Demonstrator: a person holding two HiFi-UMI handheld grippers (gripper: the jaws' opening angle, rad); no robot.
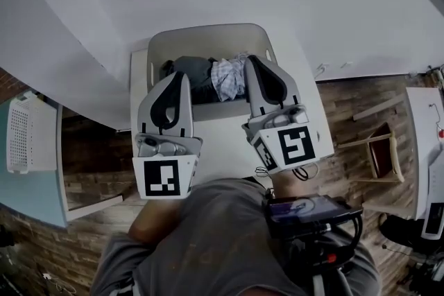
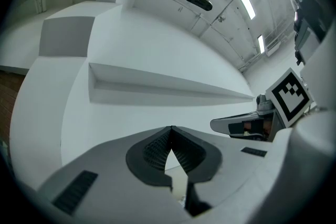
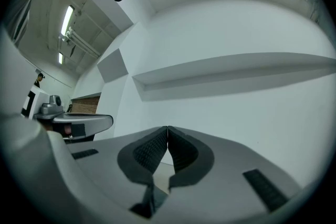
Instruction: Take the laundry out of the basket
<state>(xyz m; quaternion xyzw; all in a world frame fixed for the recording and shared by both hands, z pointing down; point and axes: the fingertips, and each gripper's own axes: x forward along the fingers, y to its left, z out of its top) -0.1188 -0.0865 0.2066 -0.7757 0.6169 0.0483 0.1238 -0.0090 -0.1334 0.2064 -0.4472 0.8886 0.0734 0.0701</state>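
A pale laundry basket (image 1: 208,32) stands at the far end of a white table (image 1: 222,142). Inside it lie a dark grey garment (image 1: 196,73) and a blue-and-white checked cloth (image 1: 229,77). My left gripper (image 1: 182,77) hovers over the basket's near rim, shut and empty. My right gripper (image 1: 251,60) sits beside it above the checked cloth, also shut with nothing held. In the left gripper view the left gripper (image 2: 171,129) has its pads pressed together and points at a white wall, with the right gripper (image 2: 273,110) alongside. In the right gripper view the right gripper (image 3: 167,128) is likewise closed, facing the wall.
A white perforated basket (image 1: 28,132) rests on a light blue surface at the left. A wooden stool (image 1: 380,152) stands on the brick-pattern floor at the right, beside another white table (image 1: 420,149). A white wall with a ledge (image 3: 236,68) rises behind the table.
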